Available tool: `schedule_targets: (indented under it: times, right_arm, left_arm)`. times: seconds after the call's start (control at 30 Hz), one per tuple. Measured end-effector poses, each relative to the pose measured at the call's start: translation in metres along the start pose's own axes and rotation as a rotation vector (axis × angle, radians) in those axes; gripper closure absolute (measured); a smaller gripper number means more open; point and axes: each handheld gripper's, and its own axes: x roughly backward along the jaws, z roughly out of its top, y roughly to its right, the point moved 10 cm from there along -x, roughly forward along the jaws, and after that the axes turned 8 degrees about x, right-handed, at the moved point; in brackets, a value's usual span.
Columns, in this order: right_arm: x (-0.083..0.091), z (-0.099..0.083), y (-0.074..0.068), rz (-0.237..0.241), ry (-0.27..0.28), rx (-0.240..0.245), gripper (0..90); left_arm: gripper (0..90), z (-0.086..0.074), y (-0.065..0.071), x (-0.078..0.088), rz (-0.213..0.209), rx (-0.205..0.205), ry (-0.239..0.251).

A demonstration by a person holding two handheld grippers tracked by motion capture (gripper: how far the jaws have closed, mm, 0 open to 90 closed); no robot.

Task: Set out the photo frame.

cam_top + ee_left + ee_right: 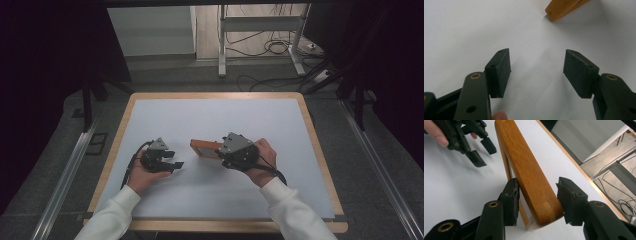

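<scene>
A wooden picture frame stands on its edge near the middle of the white table top. Its thick top rail runs between the jaws of my right gripper, which reaches in from the frame's right end. The pads sit close on either side of the rail with a thin gap showing, so the gripper is open around it. My left gripper rests low on the table left of the frame, open with only bare table between its pads. One corner of the frame shows ahead of it.
The table has a light wooden rim. Beyond its far edge are a metal stand and cables on the floor. Dark curtains hang at both sides.
</scene>
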Motion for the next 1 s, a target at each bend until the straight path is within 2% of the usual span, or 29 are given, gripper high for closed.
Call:
schedule_targets:
  times: [0.47, 0.77, 1.0]
  right_arm:
    - [-0.007, 0.001, 0.019, -0.034, -0.008, -0.031, 52.8]
    - [-0.015, -0.001, 0.035, -0.056, -0.018, -0.071, 52.2]
    - [-0.021, -0.003, 0.045, -0.068, -0.015, -0.076, 52.1]
  left_arm:
    - [38.0, 0.000, 0.000, 0.001, 0.001, -0.009, -0.005]
    - [37.9, 0.001, 0.000, 0.001, -0.001, -0.008, -0.004]
    - [37.9, 0.001, 0.001, 0.001, 0.001, -0.015, -0.004]
